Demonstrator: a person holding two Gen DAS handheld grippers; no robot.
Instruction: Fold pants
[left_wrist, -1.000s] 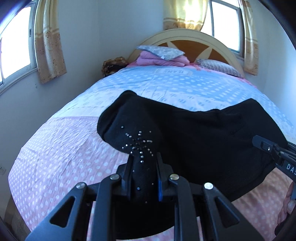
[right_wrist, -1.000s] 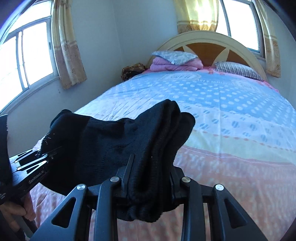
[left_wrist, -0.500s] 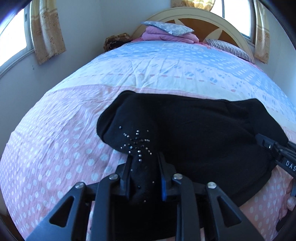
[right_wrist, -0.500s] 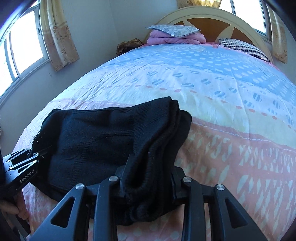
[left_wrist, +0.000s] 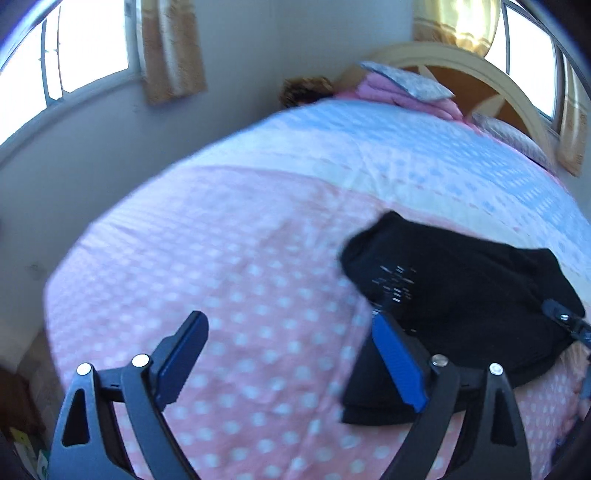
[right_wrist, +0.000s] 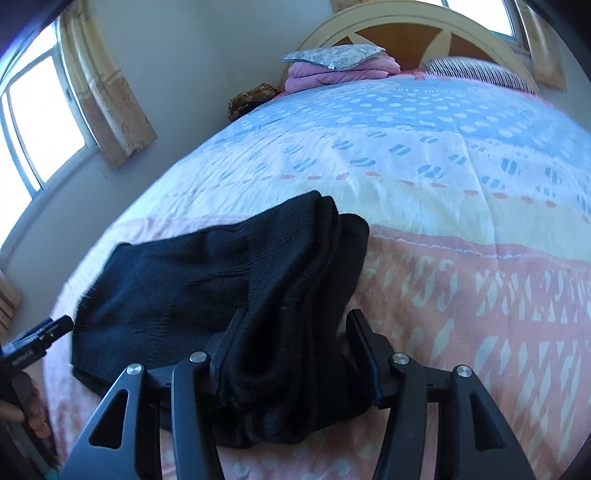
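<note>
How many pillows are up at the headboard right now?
2. A grey patterned pillow sits on the folded pink blanket at the head of the bed; a striped pillow lies to its right. Others may be hidden behind.

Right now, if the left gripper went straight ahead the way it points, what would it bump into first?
Probably just the bedspread. The left gripper is open, with only pink dotted cover between its fingers. The black pants lie off to its right side. Depth is hard to judge.
</note>
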